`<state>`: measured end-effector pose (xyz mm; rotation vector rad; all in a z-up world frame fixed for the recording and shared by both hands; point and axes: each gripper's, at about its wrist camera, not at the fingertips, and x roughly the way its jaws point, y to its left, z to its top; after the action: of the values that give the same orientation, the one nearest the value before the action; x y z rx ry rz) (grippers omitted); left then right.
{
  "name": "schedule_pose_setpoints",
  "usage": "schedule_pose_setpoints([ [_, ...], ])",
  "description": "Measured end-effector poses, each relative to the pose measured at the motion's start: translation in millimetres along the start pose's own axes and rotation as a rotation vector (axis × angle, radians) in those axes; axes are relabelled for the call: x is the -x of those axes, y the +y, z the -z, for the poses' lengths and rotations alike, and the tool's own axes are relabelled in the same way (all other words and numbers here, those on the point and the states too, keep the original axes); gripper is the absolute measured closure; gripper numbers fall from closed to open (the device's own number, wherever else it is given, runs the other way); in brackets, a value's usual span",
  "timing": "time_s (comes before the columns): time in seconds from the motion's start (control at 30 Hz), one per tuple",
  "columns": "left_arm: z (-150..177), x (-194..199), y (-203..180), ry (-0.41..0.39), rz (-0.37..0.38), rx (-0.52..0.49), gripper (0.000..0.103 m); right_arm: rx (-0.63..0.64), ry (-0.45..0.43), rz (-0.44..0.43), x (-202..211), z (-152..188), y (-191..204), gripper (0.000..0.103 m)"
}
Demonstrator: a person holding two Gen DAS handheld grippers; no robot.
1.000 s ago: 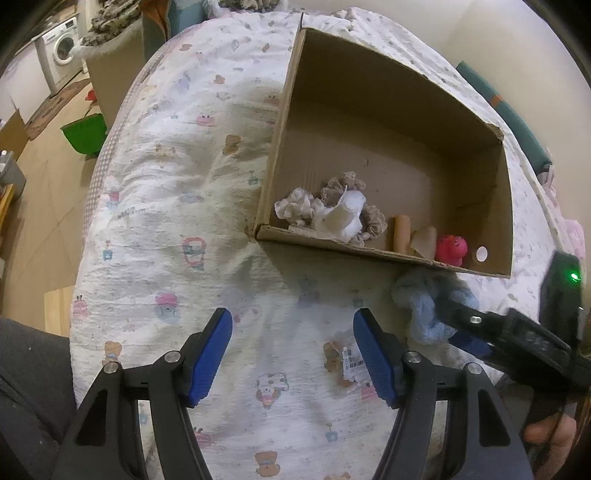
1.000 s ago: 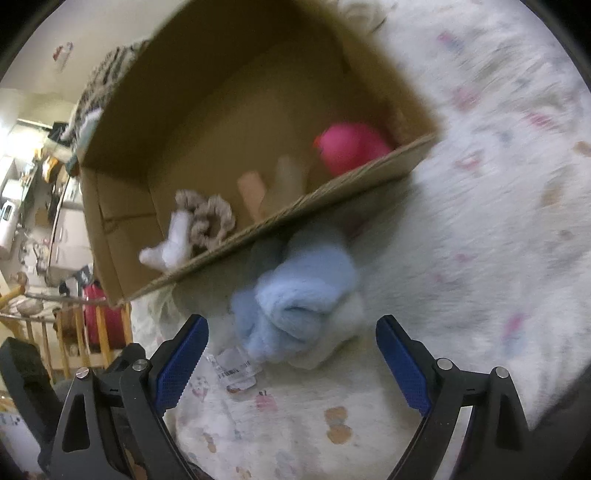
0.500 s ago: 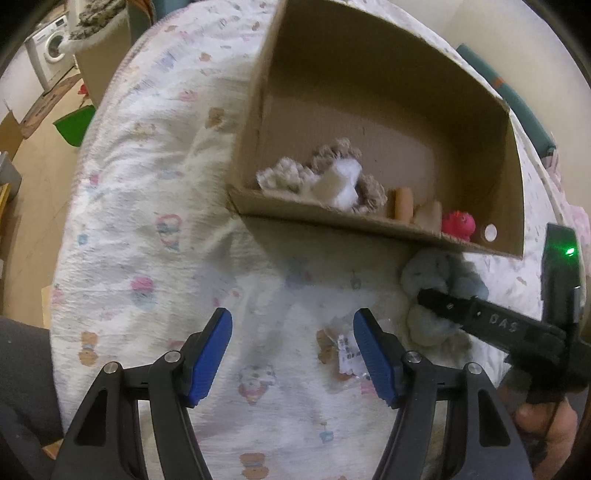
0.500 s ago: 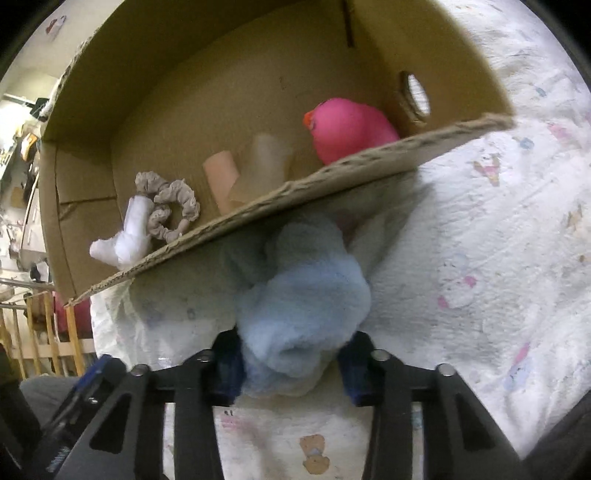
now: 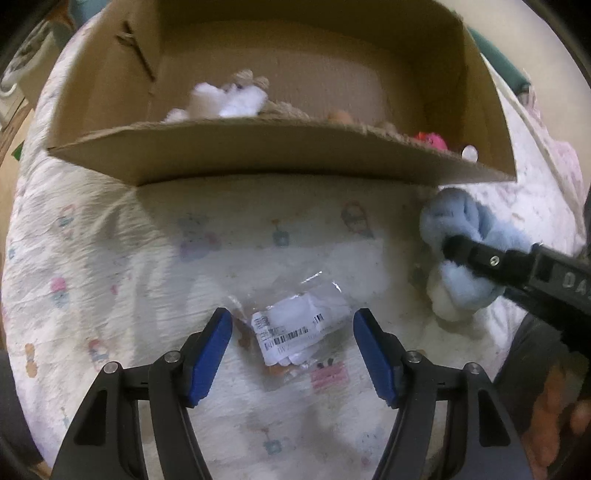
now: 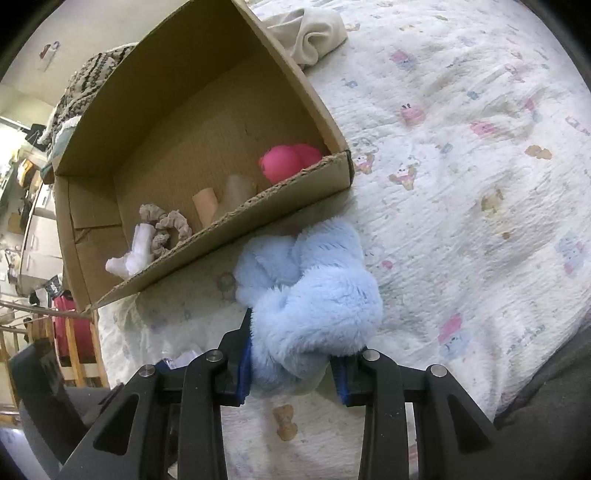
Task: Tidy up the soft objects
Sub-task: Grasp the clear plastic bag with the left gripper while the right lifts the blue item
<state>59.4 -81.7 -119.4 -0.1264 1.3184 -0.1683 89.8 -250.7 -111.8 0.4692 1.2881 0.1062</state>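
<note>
Bed with the white cartoon-print quilt carries everything. The open brown cardboard box is my landmark.

My right hand-held gripper is clamped on the fluffy light-blue plush bundle, which sits just outside the box's near wall by its right corner; can't tell if it's clear of the quilt. My left hand-held gripper has its jaws apart, straddling the small clear plastic packet with a white barcode label that lies on the quilt in front of the box.

Step in hand, as I read it: get the plush over the near wall and into the box. To do it well:
- lift straight up first, since the fluff is near the cardboard edge and could snag or drag the box
- clear the wall, then move in over bare floor, left of the pink rubbery toy
- release low so it doesn't bounce out
- the packet is thin and slippery, so press the pads low before closing

View differences: right wrist shows the box contents clearly, with the beige crinkled scrunchies and white sock toward the left and a cream folded cloth beyond the box. Left wrist shows the packet clearly; right wrist barely does.
</note>
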Motion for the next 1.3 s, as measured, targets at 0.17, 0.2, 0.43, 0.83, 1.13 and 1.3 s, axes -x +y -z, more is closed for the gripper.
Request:
schedule_pose_setpoints([
  [0.17,-3.4,-4.5,-3.8,-0.018,-0.047,-0.008,0.038,0.007,0.002,0.010,-1.8,3.2,3.2,0.067],
  [0.2,-4.2,-5.1,-4.0,-0.015,-0.046,-0.012,0.038,0.004,0.001,0.008,-4.0,4.2,6.0,0.067],
  [0.43,-1.4,-7.1,-17.8,-0.013,-0.043,-0.087,0.079,0.013,-0.012,-0.005,-0.7,3.7,9.4,0.067],
  [0.83,-0.7,16.1,8.6,-0.048,-0.099,0.008,0.080,0.069,-0.033,-0.042,10.1,14.0,22.9,0.067],
  [1.13,-0.2,49.1,43.3,-0.114,-0.167,0.084,0.080,0.116,-0.056,-0.064,21.1,23.7,30.7,0.067],
  [1.3,6.8,60.7,61.0,-0.151,-0.186,0.098,0.080,0.141,-0.073,-0.077,27.8,27.6,34.8,0.067],
])
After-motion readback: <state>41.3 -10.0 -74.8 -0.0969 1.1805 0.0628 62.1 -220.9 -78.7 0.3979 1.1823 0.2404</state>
